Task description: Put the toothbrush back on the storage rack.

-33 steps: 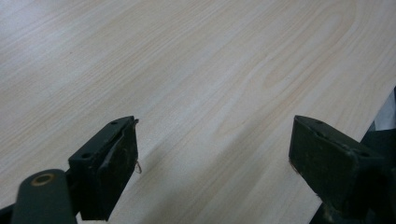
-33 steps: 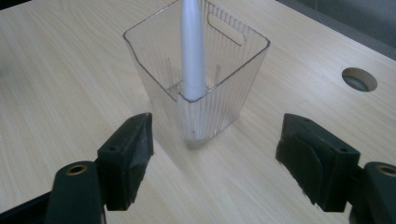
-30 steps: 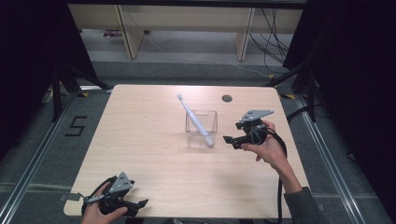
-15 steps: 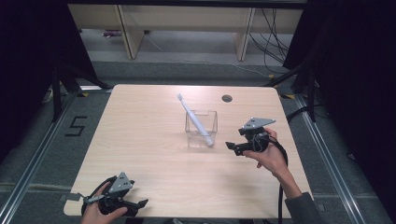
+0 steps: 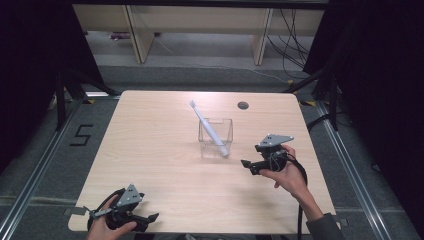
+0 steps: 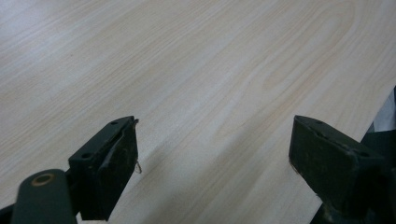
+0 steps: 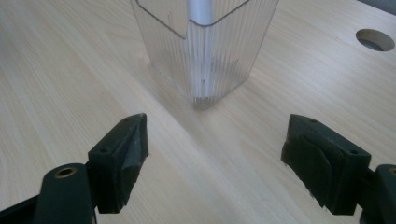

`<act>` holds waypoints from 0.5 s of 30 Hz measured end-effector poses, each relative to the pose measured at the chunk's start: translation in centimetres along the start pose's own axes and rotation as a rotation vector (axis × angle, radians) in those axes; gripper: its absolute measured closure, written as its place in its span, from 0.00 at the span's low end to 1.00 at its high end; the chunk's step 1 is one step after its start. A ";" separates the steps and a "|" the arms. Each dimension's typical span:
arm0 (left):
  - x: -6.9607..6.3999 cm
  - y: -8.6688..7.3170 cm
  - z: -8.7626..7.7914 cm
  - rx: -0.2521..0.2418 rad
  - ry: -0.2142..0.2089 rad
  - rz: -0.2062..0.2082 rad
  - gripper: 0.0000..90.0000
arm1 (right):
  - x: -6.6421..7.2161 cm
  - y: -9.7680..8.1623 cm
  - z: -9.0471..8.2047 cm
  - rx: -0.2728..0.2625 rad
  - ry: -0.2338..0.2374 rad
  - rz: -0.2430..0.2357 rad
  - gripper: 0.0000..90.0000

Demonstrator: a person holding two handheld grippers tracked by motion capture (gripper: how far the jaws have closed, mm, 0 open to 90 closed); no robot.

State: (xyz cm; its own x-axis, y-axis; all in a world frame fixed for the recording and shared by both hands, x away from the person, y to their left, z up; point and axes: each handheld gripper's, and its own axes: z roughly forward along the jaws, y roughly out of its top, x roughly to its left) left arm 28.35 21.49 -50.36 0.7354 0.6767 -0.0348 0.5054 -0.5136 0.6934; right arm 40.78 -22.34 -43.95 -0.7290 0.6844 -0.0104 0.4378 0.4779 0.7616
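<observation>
One toothbrush (image 5: 207,127) | white, leaning | in ribbed clear cup (image 5: 216,138) (square)

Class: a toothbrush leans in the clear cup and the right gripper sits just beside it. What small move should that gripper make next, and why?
Probably ease a little farther from the clear cup. The toothbrush already leans inside it, and the right gripper is open, holding nothing, close to the cup's right side, where a stray nudge could tip it.
</observation>
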 end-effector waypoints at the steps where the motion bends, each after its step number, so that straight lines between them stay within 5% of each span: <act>1: 0.0 0.0 0.0 0.004 -0.002 0.004 0.17 | 0.2 -0.1 -0.1 0.014 -0.001 0.019 0.25; 3: 0.0 0.0 0.0 0.002 0.004 0.001 0.17 | 0.2 -0.4 0.1 0.001 -0.001 -0.006 0.25; 9: 0.0 0.0 0.0 0.003 0.001 0.005 0.17 | 0.6 -1.2 0.2 0.024 0.021 0.035 0.25; 15: 0.1 -0.1 -0.1 0.006 0.007 0.003 0.17 | 0.9 -2.4 0.5 0.022 0.032 0.015 0.25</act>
State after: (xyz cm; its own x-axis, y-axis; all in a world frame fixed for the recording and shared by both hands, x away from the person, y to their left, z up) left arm 28.38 21.63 -50.37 0.7335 0.6791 -0.0278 0.5062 -0.5185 0.6891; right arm 39.32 -22.57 -46.06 -0.7388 0.6736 0.0220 0.4601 0.4803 0.7468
